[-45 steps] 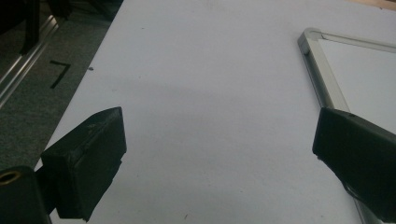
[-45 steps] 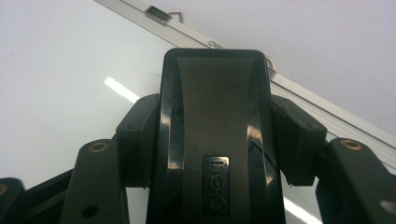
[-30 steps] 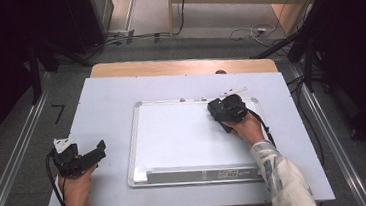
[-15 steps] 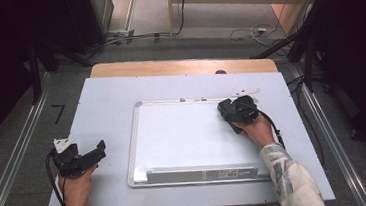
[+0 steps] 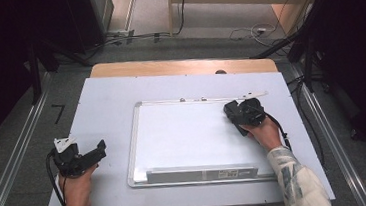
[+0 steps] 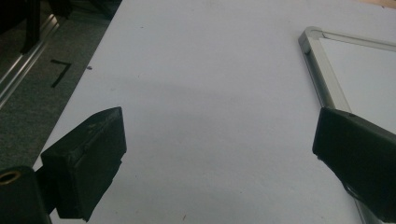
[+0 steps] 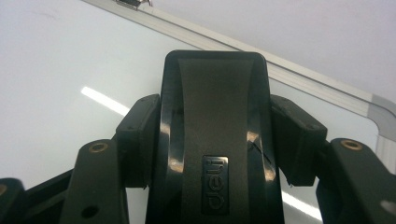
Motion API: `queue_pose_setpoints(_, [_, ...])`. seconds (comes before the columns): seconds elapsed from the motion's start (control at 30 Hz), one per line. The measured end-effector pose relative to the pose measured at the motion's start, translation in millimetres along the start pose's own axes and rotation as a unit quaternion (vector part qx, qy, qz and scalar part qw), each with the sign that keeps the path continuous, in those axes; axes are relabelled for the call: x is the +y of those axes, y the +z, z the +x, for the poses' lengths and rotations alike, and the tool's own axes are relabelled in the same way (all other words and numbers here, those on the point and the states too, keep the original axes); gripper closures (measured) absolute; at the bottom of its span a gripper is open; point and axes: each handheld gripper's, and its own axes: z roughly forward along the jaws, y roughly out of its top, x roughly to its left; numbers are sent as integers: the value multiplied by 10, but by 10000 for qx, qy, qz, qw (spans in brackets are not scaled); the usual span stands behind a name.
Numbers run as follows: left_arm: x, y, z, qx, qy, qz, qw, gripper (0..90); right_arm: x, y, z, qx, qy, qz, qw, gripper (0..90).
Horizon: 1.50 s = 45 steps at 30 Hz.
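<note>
On the whiteboard (image 5: 189,137), the right gripper (image 5: 237,116) clamps an eraser (image 7: 215,140) flat for wiping, while the left gripper (image 5: 88,156) waits wide open.

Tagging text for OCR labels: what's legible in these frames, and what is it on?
"deli": embossed on the black eraser clamped between the right gripper jaws over the whiteboard.
Label strip on the whiteboard's tray: too small to read.
Black tape mark on the floor: a corner marker, no text.
</note>
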Motion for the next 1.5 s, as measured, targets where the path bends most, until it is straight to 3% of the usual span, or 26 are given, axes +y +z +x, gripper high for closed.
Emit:
queue_pose_setpoints(0.23, [1,2,-9,6,11,4,10000,30,-31,-261,-52,22,180,-302,9994,379])
queue_pose_setpoints(0.37, [3,3,-15,-3,14,1,10000,30,-56,-369,-48,7,208,-324,9993,379])
queue_pose_setpoints(0.73, [4,15,-18,-4,-2,-1,10000,30,-169,-550,1,-118,421,-373,9983,378])
queue_pose_setpoints(1.5, [5,-3,-6,-19,-17,-13,10000,30,-452,-807,165,-247,612,-547,9963,378])
